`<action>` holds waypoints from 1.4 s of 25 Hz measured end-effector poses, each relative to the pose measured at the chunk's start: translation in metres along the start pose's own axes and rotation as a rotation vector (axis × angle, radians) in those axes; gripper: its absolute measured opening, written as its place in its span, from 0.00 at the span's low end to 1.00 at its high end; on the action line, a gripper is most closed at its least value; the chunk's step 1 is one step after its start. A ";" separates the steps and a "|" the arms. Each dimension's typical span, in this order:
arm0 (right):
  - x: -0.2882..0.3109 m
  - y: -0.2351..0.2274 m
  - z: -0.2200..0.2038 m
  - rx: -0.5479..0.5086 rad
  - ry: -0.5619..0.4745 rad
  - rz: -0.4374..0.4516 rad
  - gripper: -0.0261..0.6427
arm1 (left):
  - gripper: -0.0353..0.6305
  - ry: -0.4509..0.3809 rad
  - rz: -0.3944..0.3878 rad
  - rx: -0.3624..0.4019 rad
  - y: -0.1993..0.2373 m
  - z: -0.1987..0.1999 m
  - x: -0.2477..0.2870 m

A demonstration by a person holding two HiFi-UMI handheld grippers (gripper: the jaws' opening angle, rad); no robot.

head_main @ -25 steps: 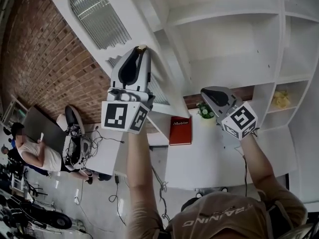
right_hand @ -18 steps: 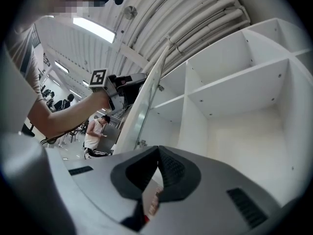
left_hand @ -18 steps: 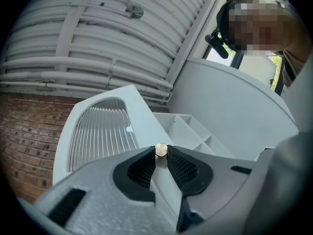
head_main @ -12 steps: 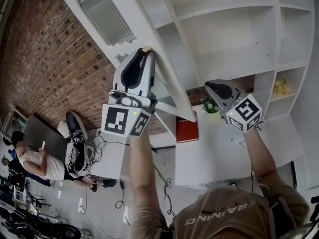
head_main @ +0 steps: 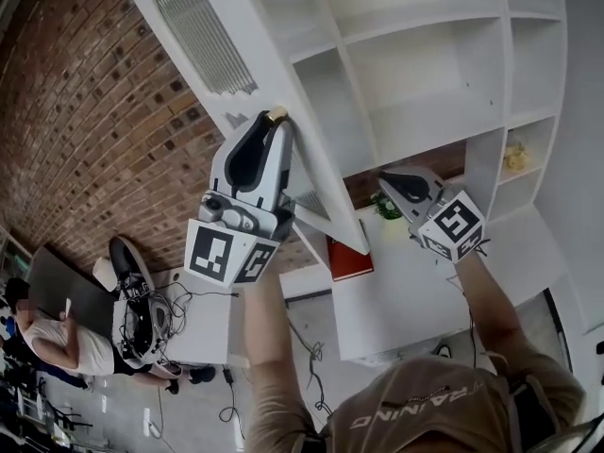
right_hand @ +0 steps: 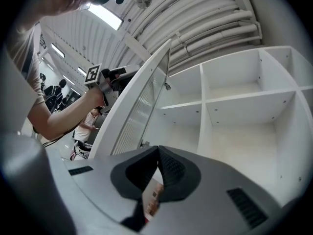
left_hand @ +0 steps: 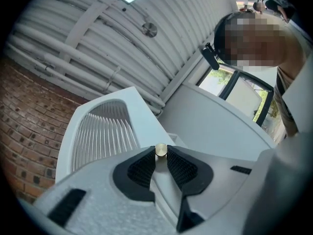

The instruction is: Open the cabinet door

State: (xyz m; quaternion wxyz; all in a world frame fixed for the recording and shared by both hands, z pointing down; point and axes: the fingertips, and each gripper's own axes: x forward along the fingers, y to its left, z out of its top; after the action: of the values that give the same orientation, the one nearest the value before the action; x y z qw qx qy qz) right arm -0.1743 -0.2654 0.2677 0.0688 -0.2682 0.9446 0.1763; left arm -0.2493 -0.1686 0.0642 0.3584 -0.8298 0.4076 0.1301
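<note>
The white cabinet door (head_main: 217, 55), with a ribbed glass panel, stands swung out from the open shelving (head_main: 425, 64). My left gripper (head_main: 275, 121) is shut on the small brass knob (head_main: 276, 114) at the door's edge. In the left gripper view the knob (left_hand: 161, 151) sits pinched between the black pads (left_hand: 142, 166), with the door (left_hand: 105, 131) behind it. My right gripper (head_main: 389, 179) hangs in front of the lower shelves, shut with nothing in it. The right gripper view has its jaw tips (right_hand: 157, 153) meeting, the open door (right_hand: 139, 102) at left and bare shelves (right_hand: 234, 97) at right.
A red book (head_main: 347, 258) and a small green plant (head_main: 387, 206) stand on the white desk (head_main: 425, 291) under the shelves. A yellow thing (head_main: 514, 156) lies in a right-hand cubby. A brick wall (head_main: 85, 149) is at left. A seated person (head_main: 57, 333) and floor cables are at lower left.
The door has swung farther out from the shelves, with my left gripper still on its knob. My right gripper has shifted a little in front of the lower shelves.
</note>
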 end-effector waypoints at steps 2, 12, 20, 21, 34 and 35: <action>-0.001 0.003 0.001 -0.017 0.020 -0.010 0.06 | 0.16 -0.018 -0.014 -0.016 0.002 0.005 -0.005; 0.007 0.032 0.018 -0.001 0.000 -0.055 0.06 | 0.16 -0.048 -0.067 -0.071 0.017 0.024 -0.034; 0.023 0.065 0.020 0.009 -0.001 -0.044 0.06 | 0.16 -0.050 -0.075 -0.109 0.033 0.041 -0.068; 0.025 0.068 0.019 0.014 -0.001 -0.041 0.06 | 0.16 -0.052 -0.071 -0.116 0.037 0.042 -0.073; 0.061 0.119 0.027 0.006 -0.034 0.047 0.06 | 0.17 -0.045 -0.024 -0.200 0.076 0.054 -0.130; 0.062 0.120 0.029 0.004 -0.040 0.045 0.06 | 0.17 -0.046 -0.026 -0.212 0.078 0.054 -0.133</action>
State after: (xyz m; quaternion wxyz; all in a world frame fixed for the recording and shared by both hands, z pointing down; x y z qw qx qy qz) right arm -0.2895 -0.1891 0.2630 0.0842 -0.2431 0.9492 0.1812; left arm -0.3895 -0.0853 0.0553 0.2792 -0.8651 0.3724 0.1868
